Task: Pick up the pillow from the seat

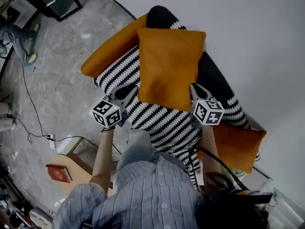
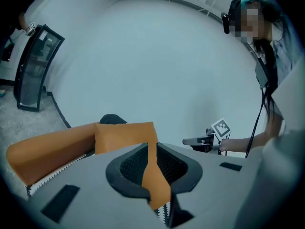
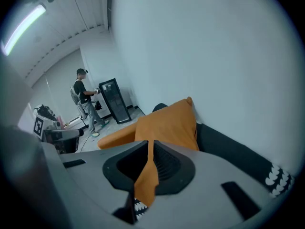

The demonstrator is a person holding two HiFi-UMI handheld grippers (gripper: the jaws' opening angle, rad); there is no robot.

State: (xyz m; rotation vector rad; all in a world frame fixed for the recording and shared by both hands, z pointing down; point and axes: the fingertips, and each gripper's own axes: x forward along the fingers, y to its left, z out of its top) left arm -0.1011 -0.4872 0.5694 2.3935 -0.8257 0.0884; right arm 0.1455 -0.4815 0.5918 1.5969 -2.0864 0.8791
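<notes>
The grasp step is looking done, and the lift is the step in hand. The left tongs [image 1: 133, 88] are pressing together on a fold of the orange pillow [image 1: 169, 68]. The left gripper view is showing that cloth running down the slit between the jaws and spilling out at the near end. The right tongs [image 1: 193, 87] are pinching the opposite edge in the same way.

In the head view the pillow is lying at 12 o'clock from the person, over the striped seat [image 1: 167, 125] and near the dark backrest [image 1: 214, 78]. The left tongs are gripping it at about its 7 o'clock edge and the right tongs at about its 4 o'clock edge, so it is hanging broad and flat between them. I cannot tell whether its lower edge is clear of the seat or brushing it.

Next, I judge, both hands are needing to rise together and evenly. A lopsided pull is risking dragging the thin pinch of cloth out of one pair of jaws. The other orange cushion [image 1: 236, 144], at 4 o'clock from the pillow, is sitting well apart and not interfering.
</notes>
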